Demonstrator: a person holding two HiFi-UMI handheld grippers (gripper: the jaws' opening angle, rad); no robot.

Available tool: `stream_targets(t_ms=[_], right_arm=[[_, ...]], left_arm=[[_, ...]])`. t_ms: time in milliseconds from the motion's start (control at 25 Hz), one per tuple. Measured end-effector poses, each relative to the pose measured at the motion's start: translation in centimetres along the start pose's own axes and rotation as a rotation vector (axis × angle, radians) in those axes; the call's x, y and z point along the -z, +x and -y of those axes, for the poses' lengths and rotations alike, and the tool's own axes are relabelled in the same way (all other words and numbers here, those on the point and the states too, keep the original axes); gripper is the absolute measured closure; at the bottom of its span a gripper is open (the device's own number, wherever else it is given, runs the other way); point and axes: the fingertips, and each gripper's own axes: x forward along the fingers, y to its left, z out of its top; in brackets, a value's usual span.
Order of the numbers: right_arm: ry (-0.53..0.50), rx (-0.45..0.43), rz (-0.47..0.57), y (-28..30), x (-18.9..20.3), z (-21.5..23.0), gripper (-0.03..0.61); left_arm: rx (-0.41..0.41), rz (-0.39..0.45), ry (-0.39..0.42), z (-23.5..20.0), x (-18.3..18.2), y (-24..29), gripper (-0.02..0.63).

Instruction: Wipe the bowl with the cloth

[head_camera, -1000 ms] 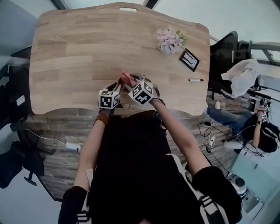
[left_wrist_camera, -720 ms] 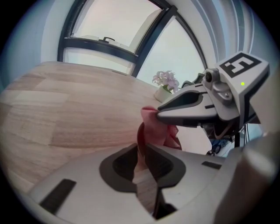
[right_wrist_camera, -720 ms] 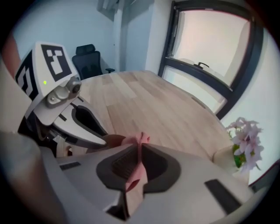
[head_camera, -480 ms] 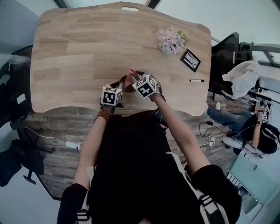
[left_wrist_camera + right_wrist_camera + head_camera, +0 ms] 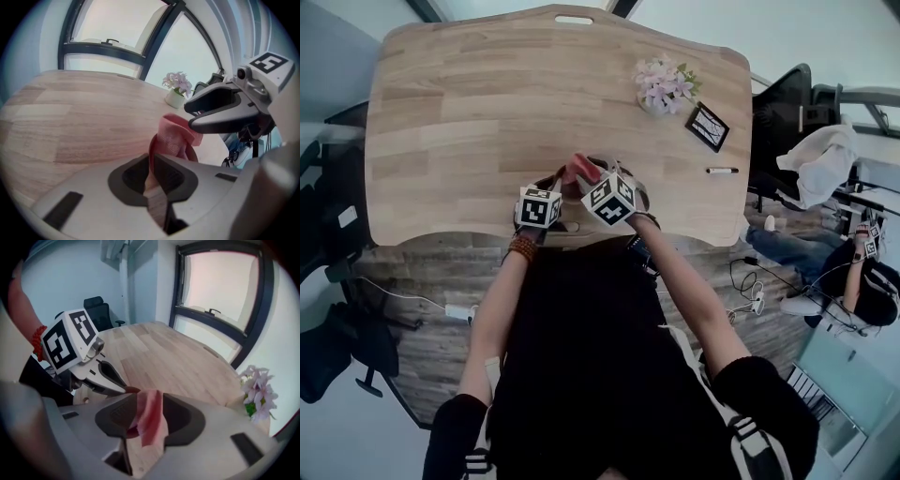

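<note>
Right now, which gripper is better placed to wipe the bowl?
Right, probably: the cloth stands between the opening jaws of the right gripper, while the left gripper is closing its jaws on the bowl.

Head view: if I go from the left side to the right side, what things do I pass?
White plug box on the floor → pink cloth → flowers → pen → white garment draped over a chair.
</note>
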Motion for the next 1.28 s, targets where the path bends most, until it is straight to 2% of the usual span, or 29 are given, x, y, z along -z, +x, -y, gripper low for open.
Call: stream_targets(t_ms=[80,160,280,440,680,1040,1280], right_arm=[[-0.032,-0.014,0.004,0.4,-0.4,-1.0,0.413],[-0.074,-0.043,-0.040,1.7,0.4,-1.9,0.390],[-0.156,-0.023,-0.090,3.6,1.9,-1.7,0.378],[-0.223,-0.008,-0.088,4.8,2.2,-1.2,0.390],[-0.272,-0.039,-0.111,6.0,3.3,-1.1,0.402],[-0.251,-0.099,-0.157,7.9,4.0,-1.3,0.489],[-0.073,-0.169,-0.214,8.2,4.1,-1.1,0.533]], left_arm=[[-0.001,-0.001,0.001,0.0,0.0,0.1,0.575],[-0.001,-0.001,0.001,0.0,-0.1,0.1,0.575],[-0.004,-0.006,0.003,0.1,0.0,0.1,0.577],[-0.006,-0.004,0.002,0.1,0.0,0.1,0.577],[-0.016,-0.005,0.041,0.0,-0.1,0.1,0.578],[-0.026,0.008,0.096,-0.2,-0.3,0.5,0.578],[-0.017,0.015,0.095,-0.4,-0.3,0.9,0.578]])
